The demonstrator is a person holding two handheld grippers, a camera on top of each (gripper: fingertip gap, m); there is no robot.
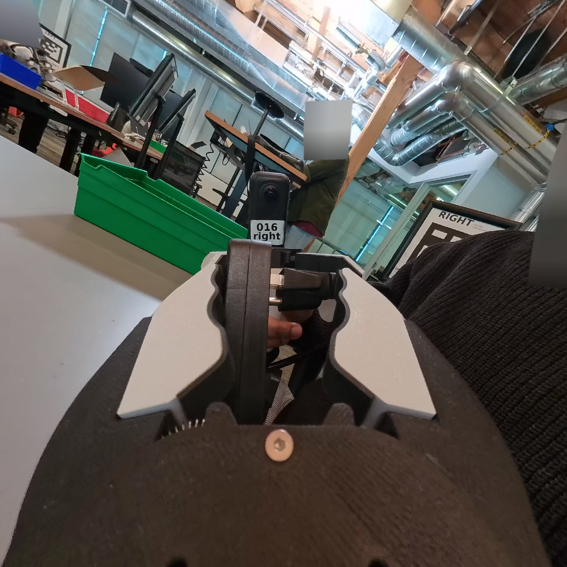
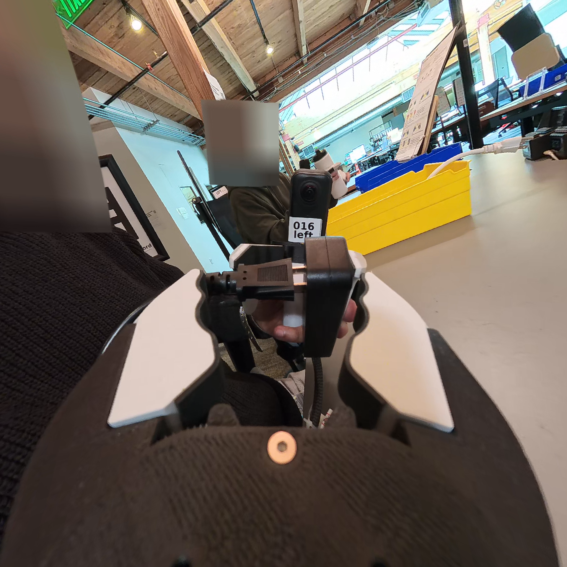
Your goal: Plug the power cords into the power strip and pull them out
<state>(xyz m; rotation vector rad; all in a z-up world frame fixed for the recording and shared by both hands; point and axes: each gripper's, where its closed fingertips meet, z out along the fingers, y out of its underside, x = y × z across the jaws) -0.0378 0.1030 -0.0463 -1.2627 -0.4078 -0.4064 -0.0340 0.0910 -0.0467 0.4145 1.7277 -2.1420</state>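
Observation:
A black power strip (image 1: 250, 306) is held edge-on in the air, its braided cable (image 2: 316, 383) hanging down. A black plug (image 1: 303, 285) points its prongs into the strip, with part of the metal prongs showing. My left gripper (image 1: 280, 276) spans both: one finger lies against the strip's back, the other against the plug's cord end. My right gripper (image 2: 282, 276) faces it and spans the same pair, with the plug (image 2: 264, 280) on its left and the strip (image 2: 328, 291) on its right. Each gripper's jaws are partly closed around the two.
A green bin (image 1: 153, 208) stands on the grey table (image 1: 61, 291) to the left. A yellow bin (image 2: 399, 208) and a blue bin (image 2: 414, 165) stand to the right, with a white cord (image 2: 454, 158) leading into the yellow one. A person stands behind.

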